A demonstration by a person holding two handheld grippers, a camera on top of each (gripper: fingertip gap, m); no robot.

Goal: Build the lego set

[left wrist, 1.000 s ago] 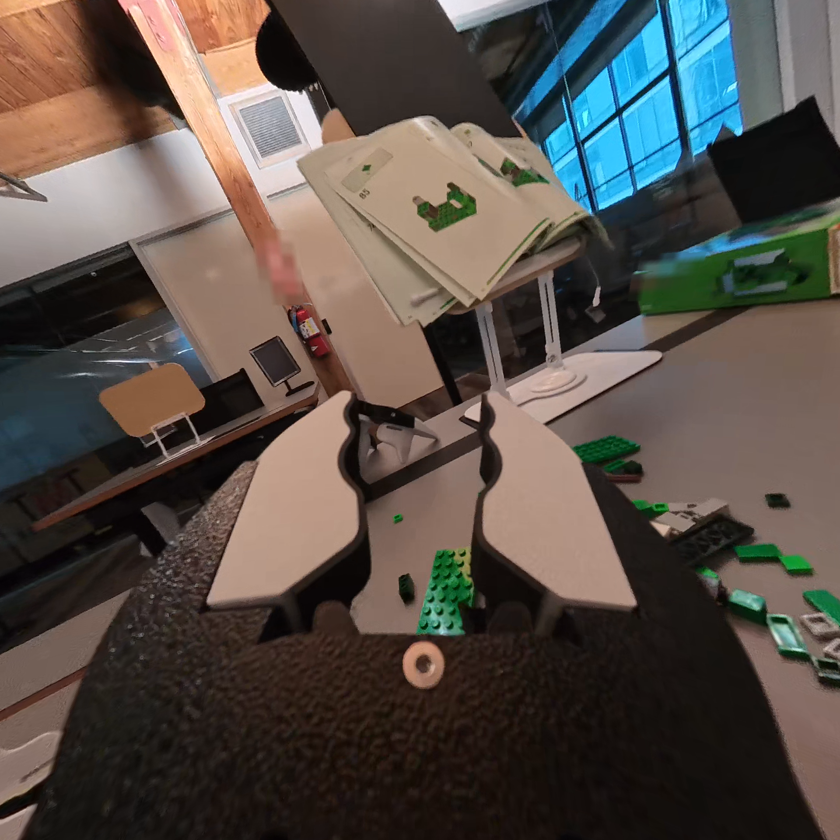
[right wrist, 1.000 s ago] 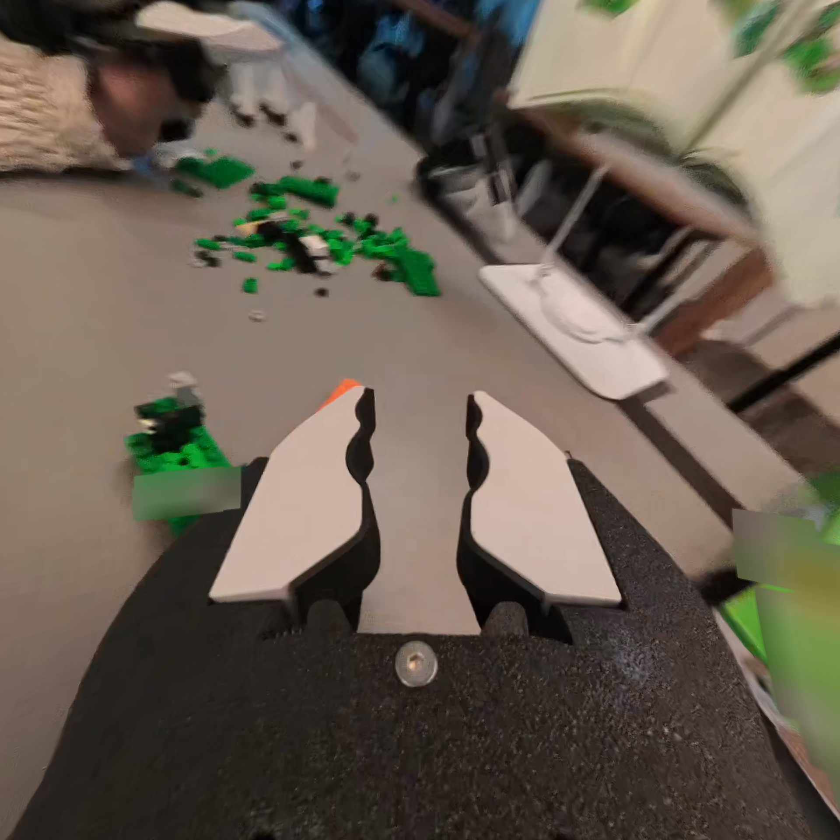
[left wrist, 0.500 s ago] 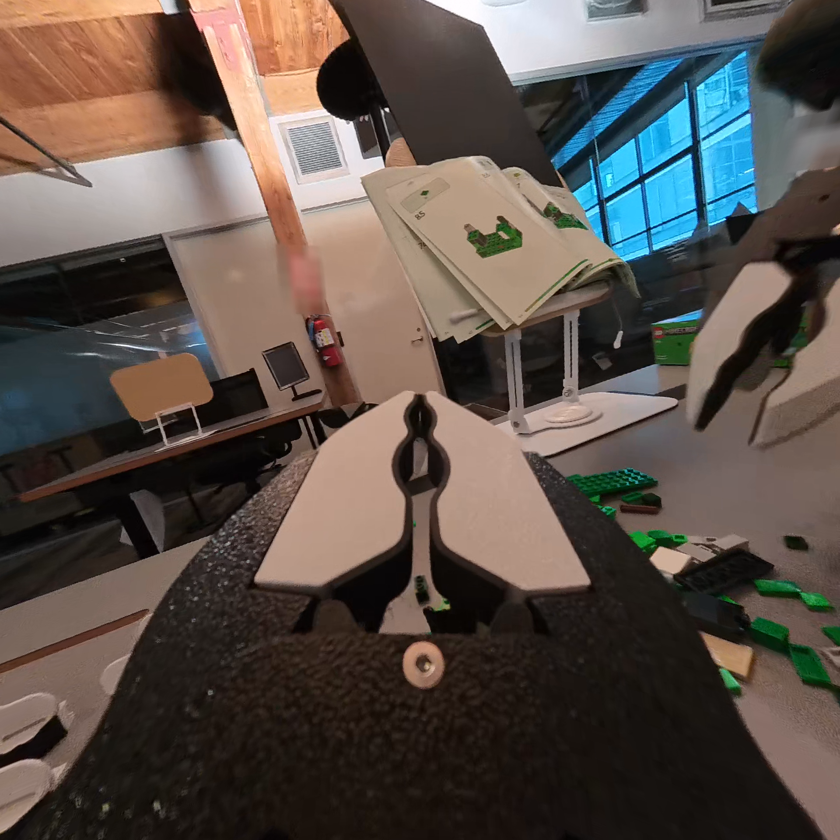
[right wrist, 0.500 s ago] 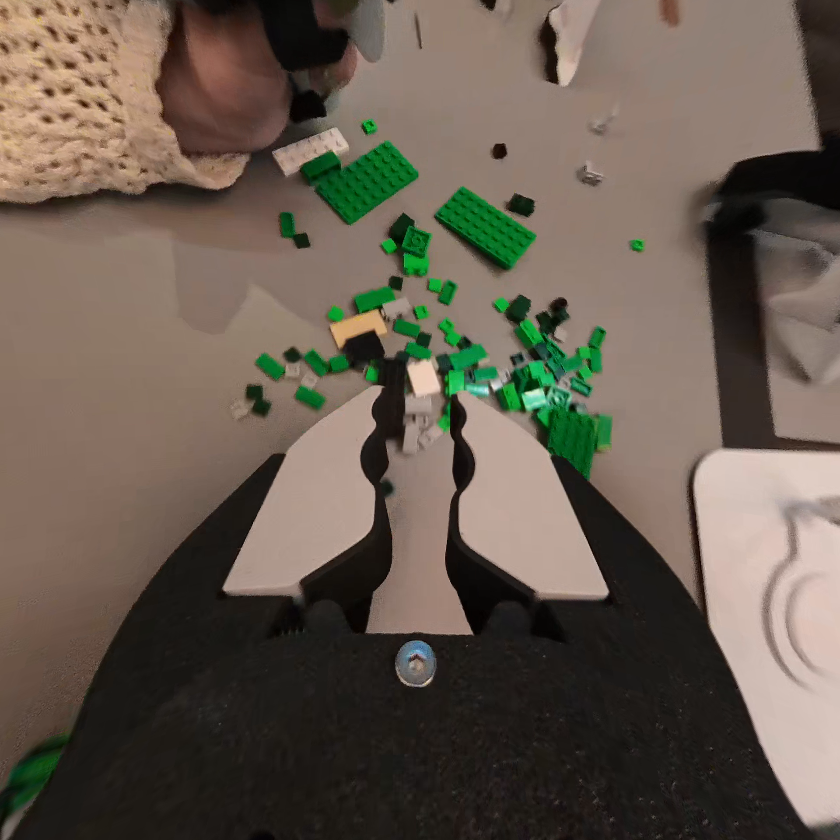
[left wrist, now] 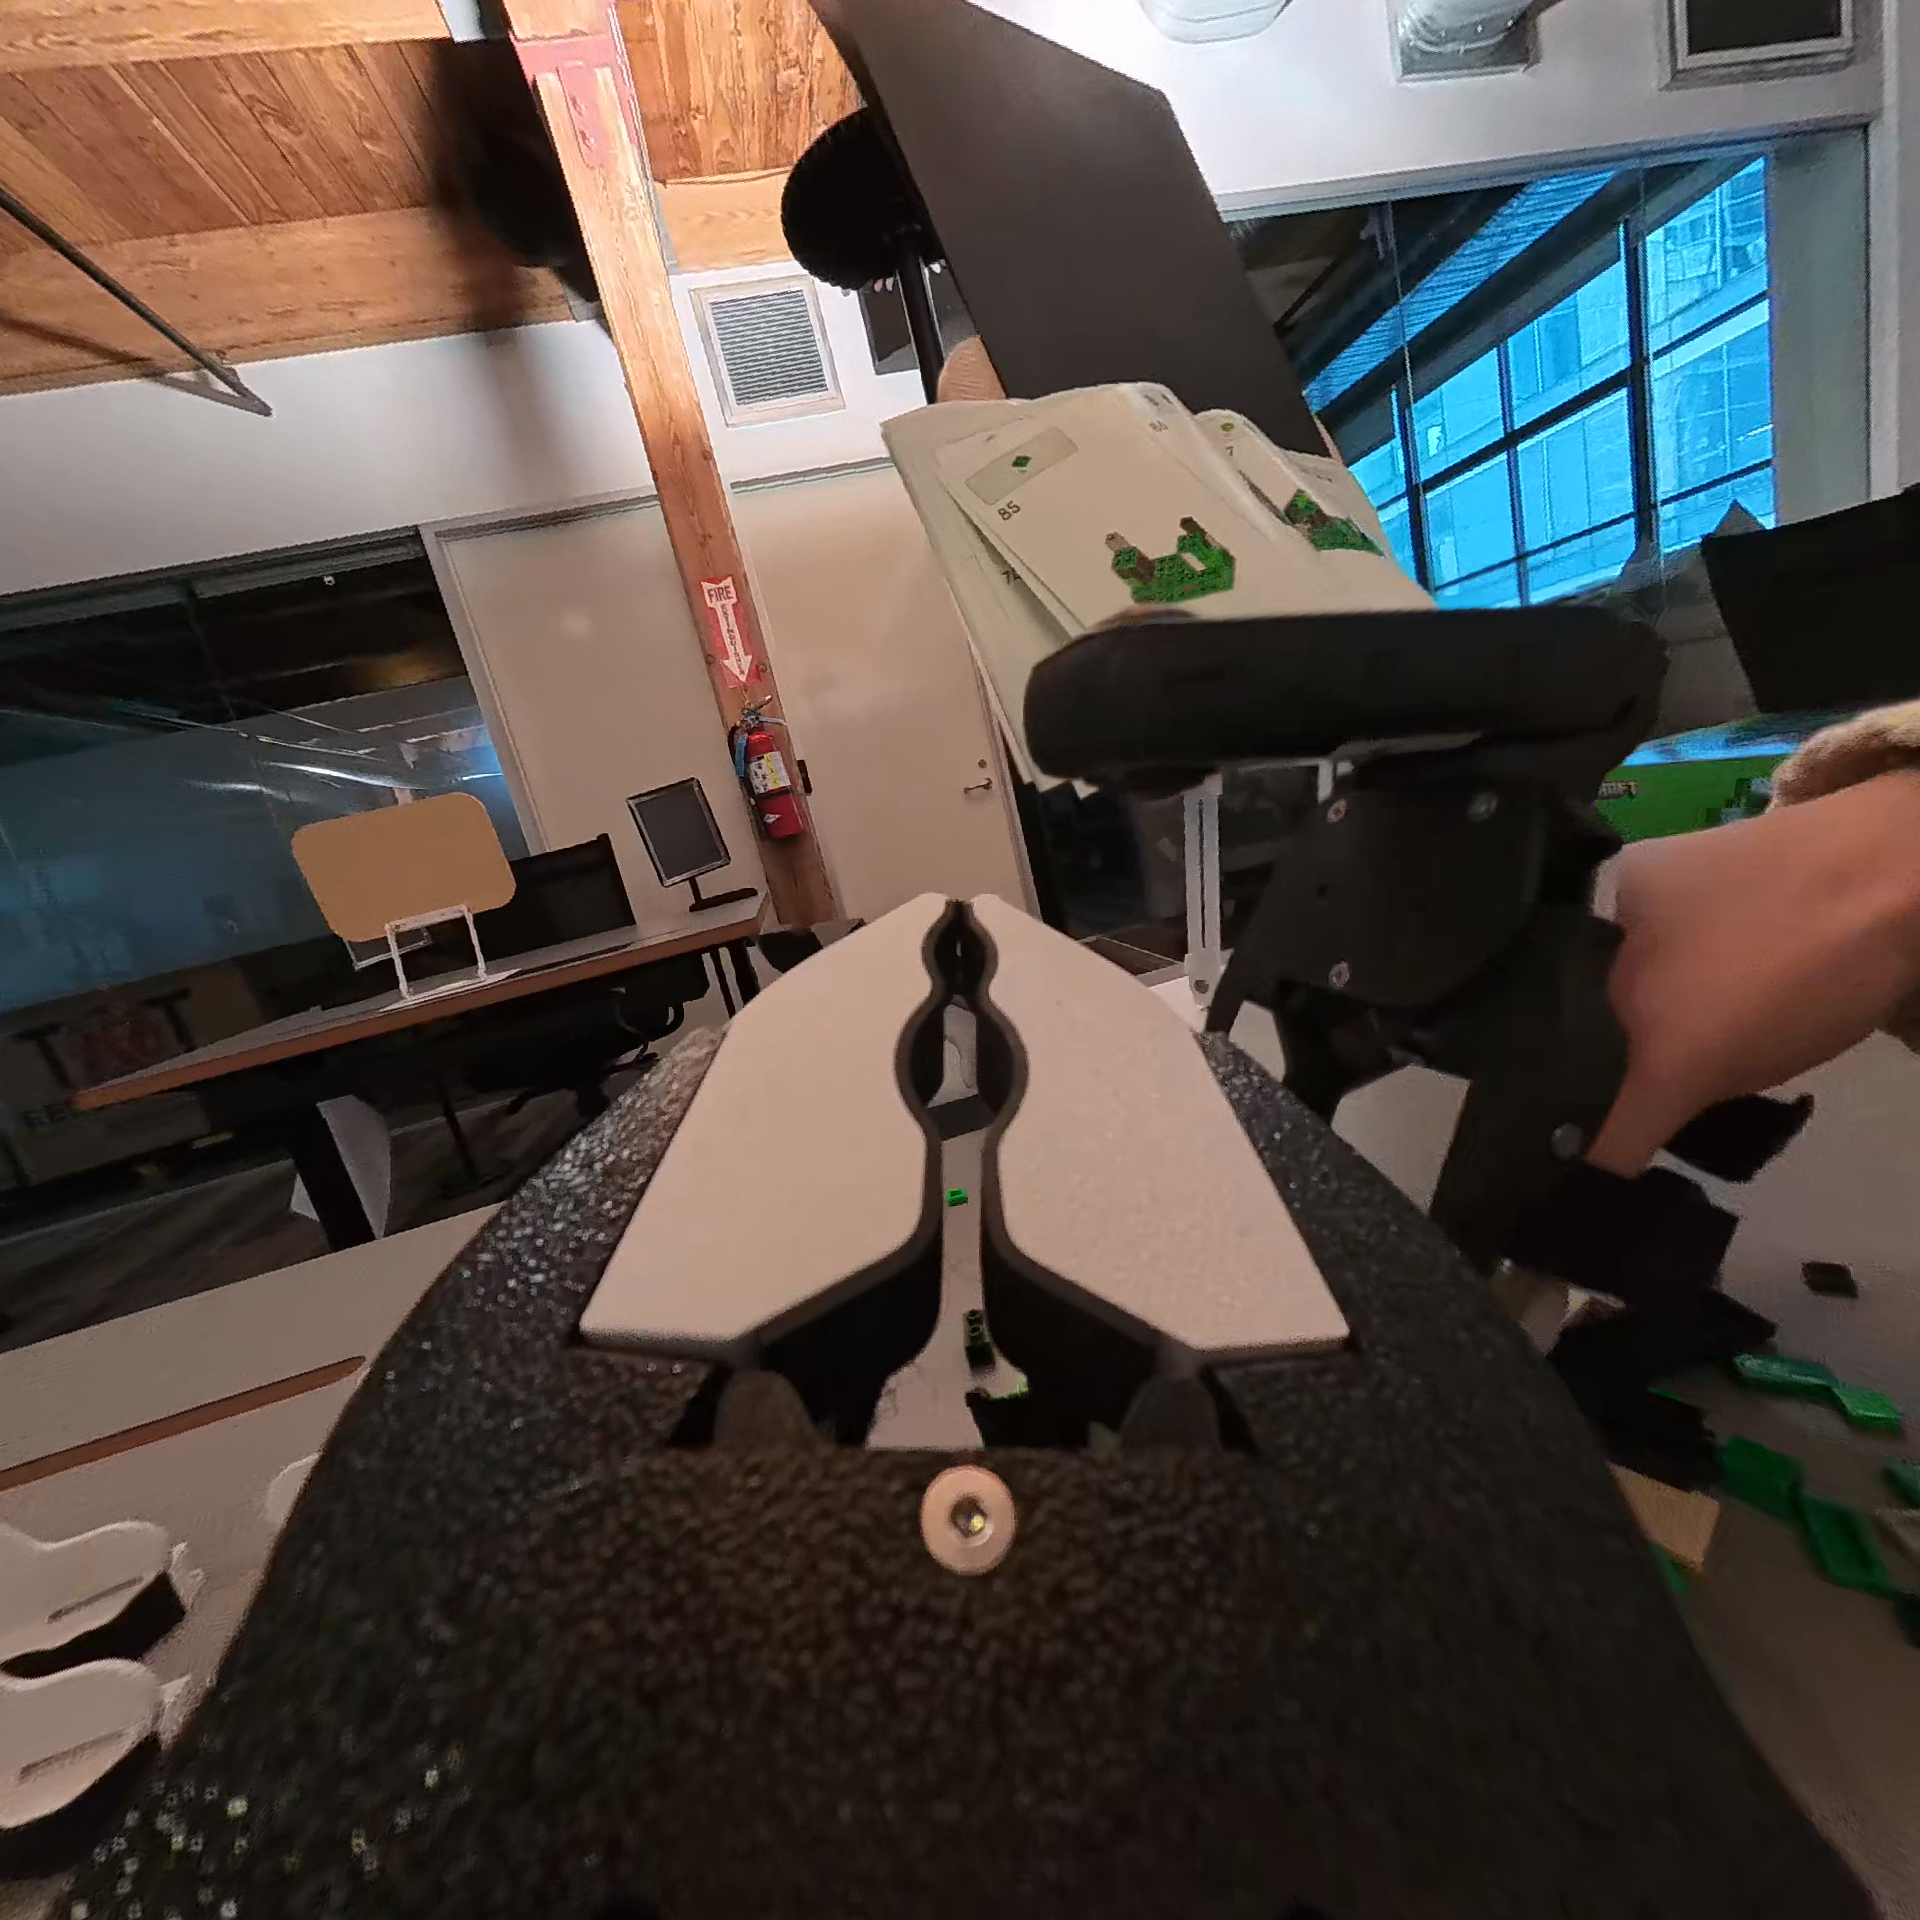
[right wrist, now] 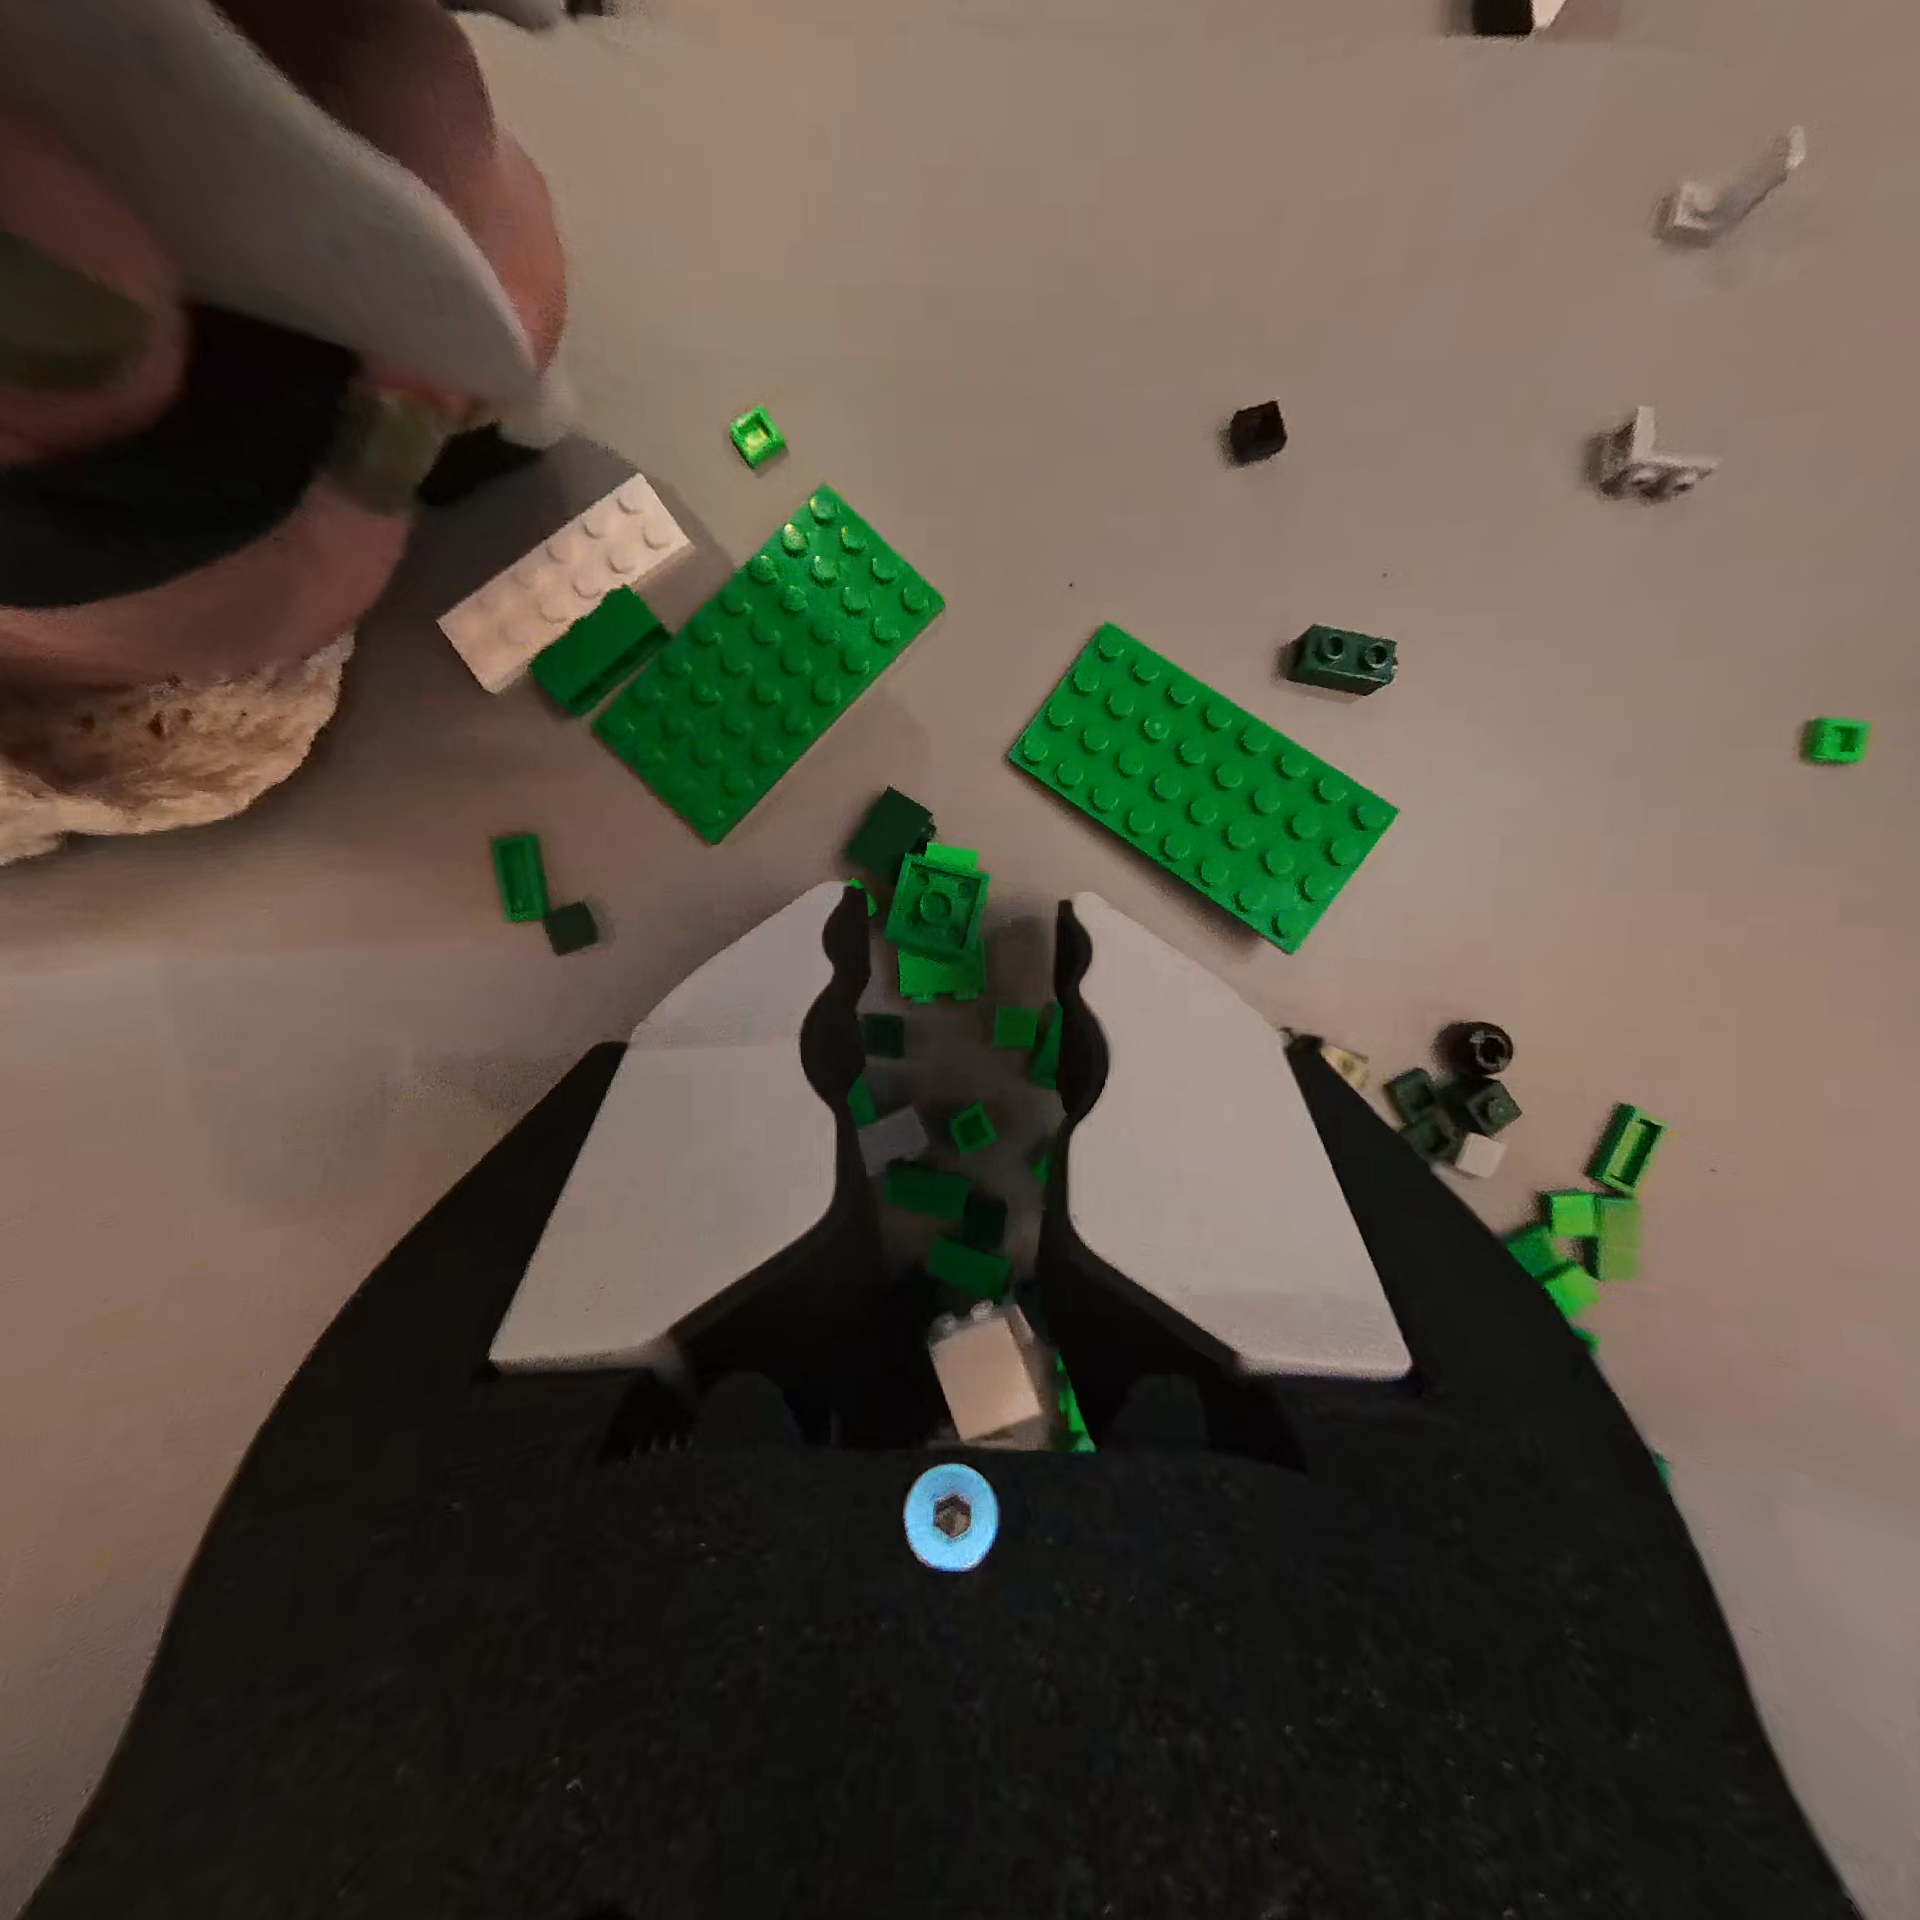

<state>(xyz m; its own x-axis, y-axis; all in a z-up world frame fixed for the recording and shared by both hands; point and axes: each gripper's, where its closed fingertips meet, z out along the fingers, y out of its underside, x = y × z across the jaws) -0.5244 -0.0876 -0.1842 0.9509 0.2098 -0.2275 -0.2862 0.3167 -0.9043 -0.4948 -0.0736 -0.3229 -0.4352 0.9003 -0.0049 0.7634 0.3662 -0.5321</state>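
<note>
Right claw point(right wrist: 961, 914): fingers parted, nothing between them; it points down at the grey table point(right wrist: 1247, 260) over a loose heap of small green pieces point(right wrist: 940, 920); a pale grey brick point(right wrist: 982, 1371) shows deep in the gap near the finger roots, whether lying on the table or touching the claw cannot be told. Just beyond the tips, two large green studded plates lie flat, one to the left point(right wrist: 769, 665), one to the right point(right wrist: 1205, 784), apart from each other; a white brick point(right wrist: 566, 582) and a small green piece point(right wrist: 597, 649) lie against the left plate's near corner; a dark green two-stud brick point(right wrist: 1342, 657) sits beyond the right plate.

Left claw point(left wrist: 961, 920): fingers pressed together at the tips, no piece seen held; a few green bits point(left wrist: 977, 1340) visible on the table through the slot. To its right, a hand point(left wrist: 1766, 935) grips the other tool, above scattered green pieces point(left wrist: 1818, 1392). Farther back, an open instruction booklet point(left wrist: 1122, 520) rests on a white stand point(left wrist: 1200, 883).
</note>
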